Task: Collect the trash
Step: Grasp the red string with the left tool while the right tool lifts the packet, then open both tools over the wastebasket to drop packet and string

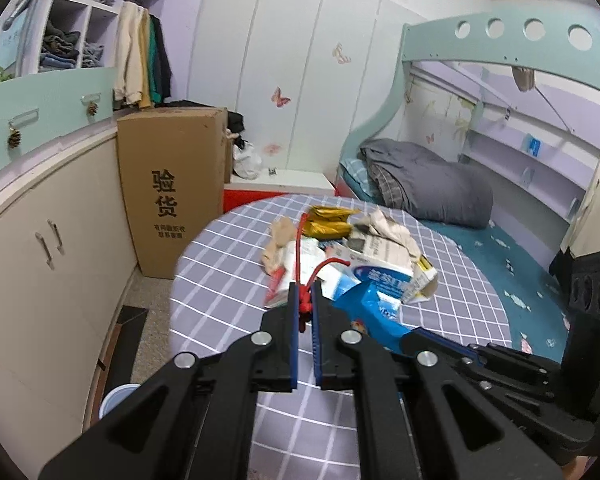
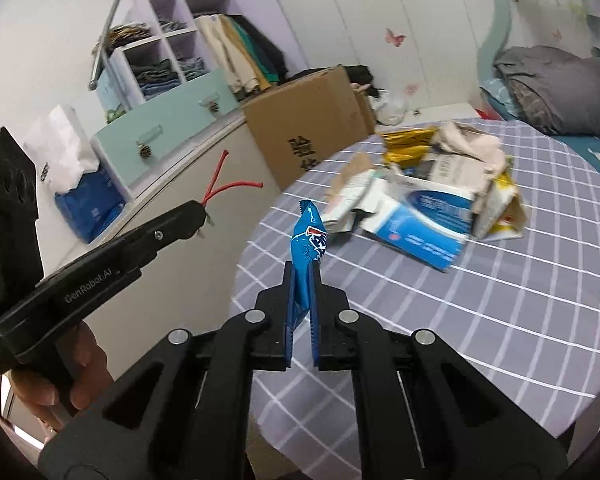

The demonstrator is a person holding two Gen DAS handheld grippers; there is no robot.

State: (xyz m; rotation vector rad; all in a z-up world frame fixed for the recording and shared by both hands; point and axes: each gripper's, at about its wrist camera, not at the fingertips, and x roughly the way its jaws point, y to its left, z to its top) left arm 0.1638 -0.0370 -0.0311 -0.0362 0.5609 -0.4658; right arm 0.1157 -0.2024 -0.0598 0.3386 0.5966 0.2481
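My left gripper [image 1: 306, 294] is shut on a red wire [image 1: 304, 276] whose two ends curl up past the fingertips; from the right wrist view the same left gripper [image 2: 202, 212] shows at the left with the red wire [image 2: 228, 186] sticking out. My right gripper [image 2: 303, 270] is shut on a blue snack wrapper [image 2: 310, 240] that stands up between the pads; the wrapper [image 1: 366, 304] also shows in the left wrist view. Both hang above the round table [image 2: 480, 320] with a grey checked cloth. A trash pile [image 2: 424, 192] of cartons, paper and a gold wrapper [image 1: 328, 220] lies on it.
A tall cardboard box [image 1: 172, 188] stands by the cream cabinets [image 1: 52, 248] at the left. A bunk bed with a grey duvet [image 1: 428, 182] lies behind the table. A white cup [image 1: 114, 400] sits low at the left. A hand [image 2: 60, 376] grips the left tool.
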